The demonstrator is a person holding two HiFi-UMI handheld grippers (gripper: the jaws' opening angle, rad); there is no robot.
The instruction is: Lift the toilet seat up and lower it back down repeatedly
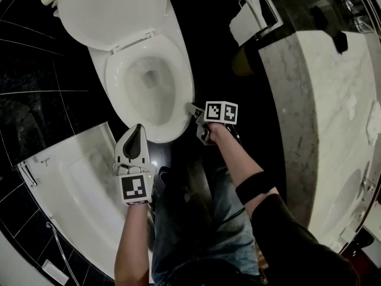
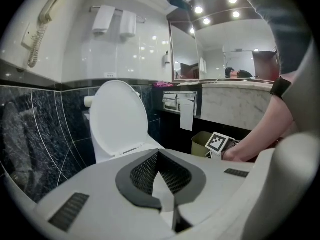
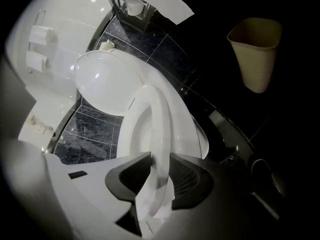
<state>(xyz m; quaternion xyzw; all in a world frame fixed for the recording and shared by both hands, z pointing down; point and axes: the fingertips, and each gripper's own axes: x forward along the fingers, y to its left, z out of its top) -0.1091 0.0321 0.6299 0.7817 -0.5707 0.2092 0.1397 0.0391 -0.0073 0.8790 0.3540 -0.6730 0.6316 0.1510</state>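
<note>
The white toilet (image 1: 149, 82) stands with its lid (image 1: 113, 8) raised against the wall. Its seat (image 1: 181, 82) lies low over the bowl. My right gripper (image 1: 195, 109) is at the seat's front right rim. In the right gripper view the seat's rim (image 3: 156, 114) runs between the black pads (image 3: 131, 176) and fills the gap, so my right gripper (image 3: 155, 159) is shut on it. My left gripper (image 1: 138, 128) hovers in front of the bowl, apart from it, with its jaws together and nothing in them. From the left gripper view (image 2: 159, 154) the raised lid (image 2: 117, 116) shows ahead.
A white bathtub (image 1: 77, 177) curves along the lower left. A marble vanity counter (image 1: 321, 100) fills the right side. A beige waste bin (image 3: 255, 51) stands on the dark floor beside the toilet. A paper holder (image 1: 253, 16) hangs on the wall above it. The person's legs (image 1: 196, 219) are in front of the bowl.
</note>
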